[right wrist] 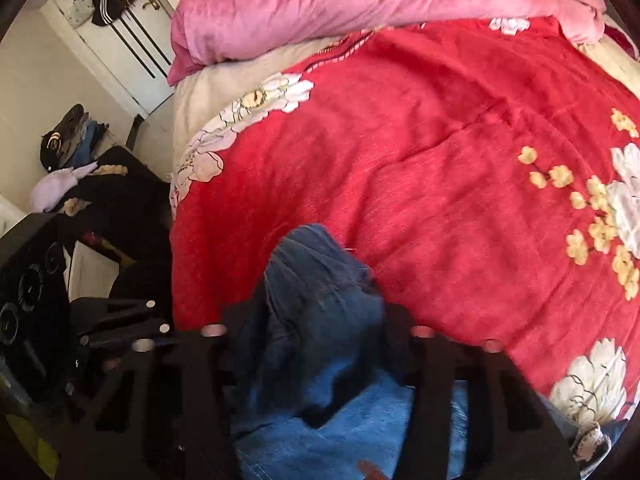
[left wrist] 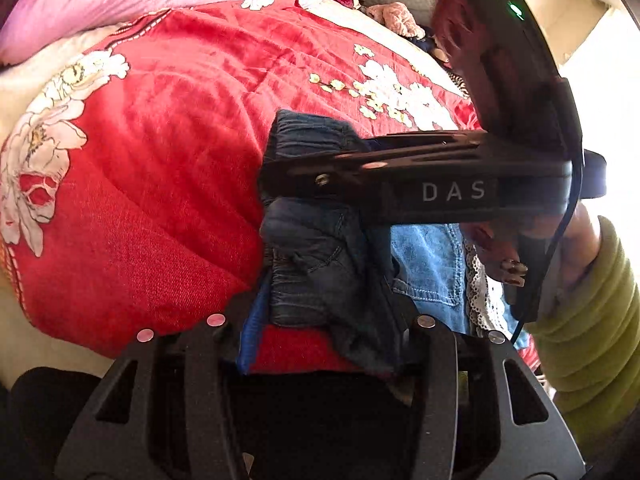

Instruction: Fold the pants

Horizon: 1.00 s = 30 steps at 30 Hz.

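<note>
Both tools, left [left wrist: 320, 332] and right [right wrist: 316, 336], had clamped the dark jeans [left wrist: 320, 256] on the bed [left wrist: 160, 160]; next, carry that fold over evenly.

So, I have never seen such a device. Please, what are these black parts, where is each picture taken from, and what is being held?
No robot here: a person holds two hand clamps, each with two fingers and a camera. One picture looks along the left gripper, the other along the right gripper. Both are closed on dark blue pants, bunched on a red flowered blanket. Light-blue denim lies next to them; a pink quilt sits farther back. The green sleeve is the person's arm.
</note>
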### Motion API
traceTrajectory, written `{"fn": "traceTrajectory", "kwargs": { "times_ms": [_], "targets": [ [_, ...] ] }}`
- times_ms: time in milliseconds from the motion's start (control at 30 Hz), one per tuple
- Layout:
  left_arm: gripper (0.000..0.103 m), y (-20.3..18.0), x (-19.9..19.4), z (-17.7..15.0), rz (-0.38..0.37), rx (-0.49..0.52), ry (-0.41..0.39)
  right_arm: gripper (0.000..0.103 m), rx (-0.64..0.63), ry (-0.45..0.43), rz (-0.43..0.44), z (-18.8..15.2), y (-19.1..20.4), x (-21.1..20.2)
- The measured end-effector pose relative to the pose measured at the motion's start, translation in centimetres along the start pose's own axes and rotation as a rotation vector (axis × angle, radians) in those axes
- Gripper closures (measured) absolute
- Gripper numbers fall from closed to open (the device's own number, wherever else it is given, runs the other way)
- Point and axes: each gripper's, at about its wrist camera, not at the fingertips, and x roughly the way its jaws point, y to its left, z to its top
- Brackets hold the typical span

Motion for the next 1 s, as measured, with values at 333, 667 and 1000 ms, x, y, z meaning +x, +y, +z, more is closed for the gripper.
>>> {"fn": "traceTrajectory", "kwargs": {
  "times_ms": [333, 667, 1000],
  "targets": [
    [0.056, -4.5, -1.0, 1.5, -0.159, 0.016, 0.004, 0.077, 0.070, -0.245, 0.071, -5.2, -2.7, -10.4],
    [0.044, -16.0, 1.7, 2.4, -0.422, 0.175, 0.114, 0.020, 0.292, -0.451, -0.012, -14.6, -8.9, -19.8],
    [0.043, -17.2, 1.8, 1.0, -0.232, 0.288, 0.044, 0.017, 0.564, -0.459, -0.149, -25.8, -11.5, -20.7]
  ]
}}
